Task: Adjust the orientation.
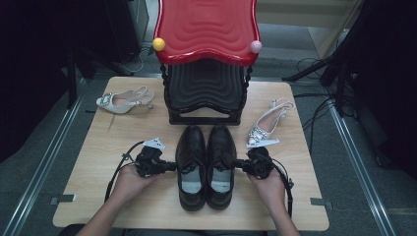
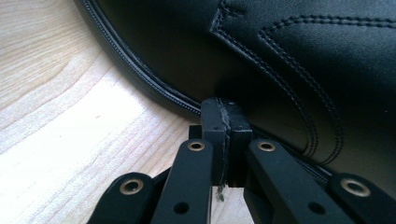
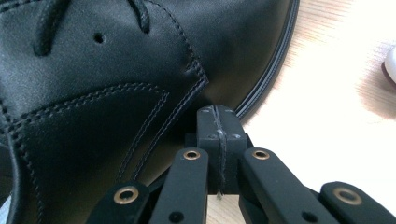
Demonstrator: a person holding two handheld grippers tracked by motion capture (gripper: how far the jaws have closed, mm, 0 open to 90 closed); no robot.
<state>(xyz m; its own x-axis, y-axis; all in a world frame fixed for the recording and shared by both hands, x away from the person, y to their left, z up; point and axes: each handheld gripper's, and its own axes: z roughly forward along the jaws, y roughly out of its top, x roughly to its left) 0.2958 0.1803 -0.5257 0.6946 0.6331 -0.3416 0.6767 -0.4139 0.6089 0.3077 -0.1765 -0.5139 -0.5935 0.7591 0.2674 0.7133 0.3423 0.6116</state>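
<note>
I'm pressing my left gripper (image 1: 172, 166) and right gripper (image 1: 238, 163), both with jaws fully closed on nothing, against the outer sides of the black shoes (image 1: 205, 164) sitting at lower center of the table (image 1: 98, 196).

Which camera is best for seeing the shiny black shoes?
The high view: both black shoes show whole, side by side on the table. The left gripper view gives just one shoe's side and sole edge; the right gripper view gives the other's stitched side and laces.
</note>
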